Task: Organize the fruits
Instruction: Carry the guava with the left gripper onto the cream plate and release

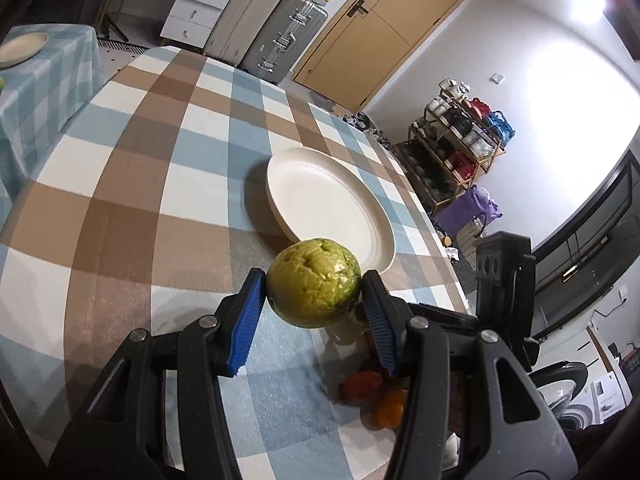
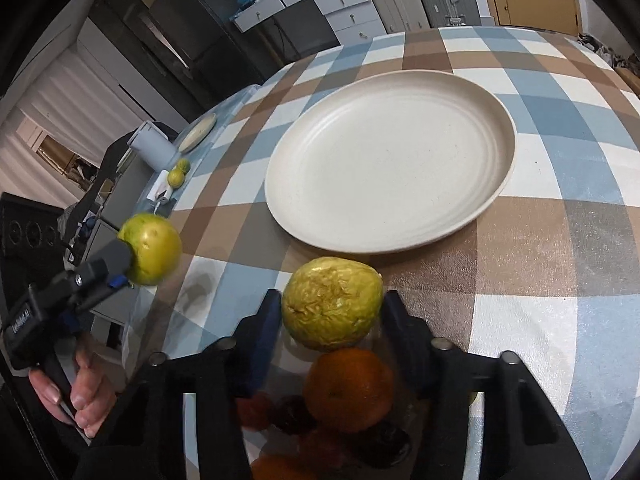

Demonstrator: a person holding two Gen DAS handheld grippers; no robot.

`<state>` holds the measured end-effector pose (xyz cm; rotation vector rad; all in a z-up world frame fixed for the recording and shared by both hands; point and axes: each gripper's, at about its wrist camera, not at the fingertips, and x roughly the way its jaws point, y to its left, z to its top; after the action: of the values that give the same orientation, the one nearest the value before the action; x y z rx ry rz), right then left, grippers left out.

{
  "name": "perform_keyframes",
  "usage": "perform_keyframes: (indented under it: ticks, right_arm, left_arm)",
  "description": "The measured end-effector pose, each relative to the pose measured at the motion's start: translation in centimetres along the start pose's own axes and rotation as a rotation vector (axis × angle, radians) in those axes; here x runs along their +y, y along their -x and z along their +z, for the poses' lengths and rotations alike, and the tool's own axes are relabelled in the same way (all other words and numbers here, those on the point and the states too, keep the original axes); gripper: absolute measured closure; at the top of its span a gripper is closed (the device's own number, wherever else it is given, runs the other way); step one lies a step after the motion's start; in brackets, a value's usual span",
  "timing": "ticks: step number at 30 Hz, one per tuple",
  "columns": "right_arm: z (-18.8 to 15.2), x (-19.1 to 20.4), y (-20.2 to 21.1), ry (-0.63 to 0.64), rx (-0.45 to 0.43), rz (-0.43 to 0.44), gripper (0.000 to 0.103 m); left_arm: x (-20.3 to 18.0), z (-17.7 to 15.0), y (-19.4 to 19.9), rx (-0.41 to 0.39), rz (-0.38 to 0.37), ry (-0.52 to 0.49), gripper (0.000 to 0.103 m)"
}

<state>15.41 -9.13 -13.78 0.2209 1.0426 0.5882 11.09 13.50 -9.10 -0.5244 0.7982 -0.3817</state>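
My left gripper [image 1: 314, 285] is shut on a round yellow-green fruit [image 1: 314, 282], held above the checked tablecloth just short of the empty white plate [image 1: 352, 216]. In the right wrist view the left gripper [image 2: 132, 266] shows at the left with its fruit [image 2: 154, 248], a hand [image 2: 82, 396] on the handle. My right gripper [image 2: 332, 300] is shut on a wrinkled yellow-green fruit [image 2: 332, 304], its pads against both sides. That fruit sits on top of a pile with an orange [image 2: 348, 388] and dark red fruits [image 2: 288, 412]. The plate [image 2: 392, 160] lies just beyond.
The pile shows below my left gripper as an orange [image 1: 390, 408] and a red fruit [image 1: 362, 384]. A second checked table at the left holds a small plate [image 2: 198, 132] and two green fruits [image 2: 178, 174]. Suitcases [image 1: 280, 32] and a door stand past the table's far edge.
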Motion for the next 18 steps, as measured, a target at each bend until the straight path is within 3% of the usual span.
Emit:
perform_keyframes:
  ticks: [9,18]
  right_arm:
    - [-0.6,-0.8,0.9,-0.02,-0.04,0.084,0.054]
    - [-0.1,-1.7,4.3,-0.033,-0.15,0.155,0.054]
  left_arm:
    - [-1.6,0.3,0.1,-0.007,0.033,-0.03,0.056]
    - [-3.3,1.9,-1.7,0.003,0.036,-0.044,0.056]
